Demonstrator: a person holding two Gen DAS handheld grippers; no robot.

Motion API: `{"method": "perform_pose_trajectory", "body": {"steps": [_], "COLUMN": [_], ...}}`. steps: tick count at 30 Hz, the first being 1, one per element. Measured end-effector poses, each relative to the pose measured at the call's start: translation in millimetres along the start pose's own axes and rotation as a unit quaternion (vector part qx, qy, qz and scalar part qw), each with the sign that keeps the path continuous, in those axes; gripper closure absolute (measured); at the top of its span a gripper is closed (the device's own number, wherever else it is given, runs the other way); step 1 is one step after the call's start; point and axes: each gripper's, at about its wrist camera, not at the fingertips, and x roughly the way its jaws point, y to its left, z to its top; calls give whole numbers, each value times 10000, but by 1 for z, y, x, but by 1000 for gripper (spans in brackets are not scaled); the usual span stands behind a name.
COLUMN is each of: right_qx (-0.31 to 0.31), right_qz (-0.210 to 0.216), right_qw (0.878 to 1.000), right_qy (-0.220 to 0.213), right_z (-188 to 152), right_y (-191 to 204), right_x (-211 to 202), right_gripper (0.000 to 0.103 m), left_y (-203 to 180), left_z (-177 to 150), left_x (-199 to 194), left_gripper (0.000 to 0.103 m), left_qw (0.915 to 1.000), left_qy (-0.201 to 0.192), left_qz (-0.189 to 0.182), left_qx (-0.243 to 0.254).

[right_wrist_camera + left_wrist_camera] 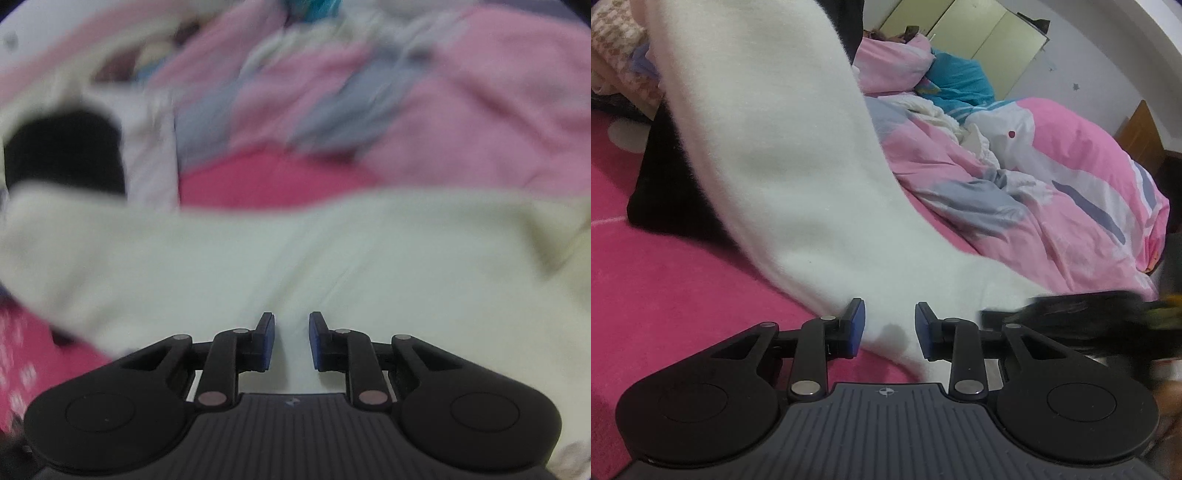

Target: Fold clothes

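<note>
Cloth first: a white fleecy garment [768, 155] lies on a bed, draped from the upper left of the left wrist view down to the gripper, its lower end spread on the deep pink bedsheet [665, 280]. In the right wrist view the same pale garment [295, 258] stretches across the whole width, blurred. Behind it, a black garment [668, 192] sits on the sheet, partly covered by the white one. Further right, a rumpled pink quilt with grey and white patches [1052, 192] is heaped on the bed, with a teal item [956, 85] and a pink pillow [890, 66] beyond it. Pale yellow-green cabinet doors [990, 40] stand against a grey wall, and a wooden piece of furniture [1141, 129] is at the right edge.

The left gripper [890, 328] has its blue pads partly apart, with the edge of the white garment between them; the pads do not visibly press on it. The right gripper [291, 341] has a narrower gap, white cloth lying between and under its pads; whether they pinch it I cannot tell.
</note>
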Motion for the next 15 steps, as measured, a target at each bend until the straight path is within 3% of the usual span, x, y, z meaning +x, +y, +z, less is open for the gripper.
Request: {"method": "perform_pose_trajectory", "body": {"steps": [2,5,8,11,13,15], "right_qx": [-18,1003,2008,1693,1210,919], "right_qz": [-105,-26,382,367,-119,-581], "right_qw": [9999,9939,9762,9802,9896,9933], "right_qy": [-91,-453,-722,-959,-769,-401], "right_z": [6,41,46,16,-21,-47], "right_y": [3,-28,-63,-71,-70,-76], "right_x": [21,39,19,-46,-82,-89], "right_gripper": [84,85,82,81,81,81], "left_y": [0,-1,-1,-3,-5,-9], "left_z": [-1,-2,-2,-2,-2,-3], "left_x": [-1,-1,-1,-3,-5,-8], "left_gripper": [71,71,71,71,70,68], "left_qw": [10000,9999,9999,9998,9996,9990], "left_qy": [-21,-36,-42,-88,-168,-258], "left_qz": [2,20,20,48,74,123], "left_qx": [41,110,123,164,234,348]}}
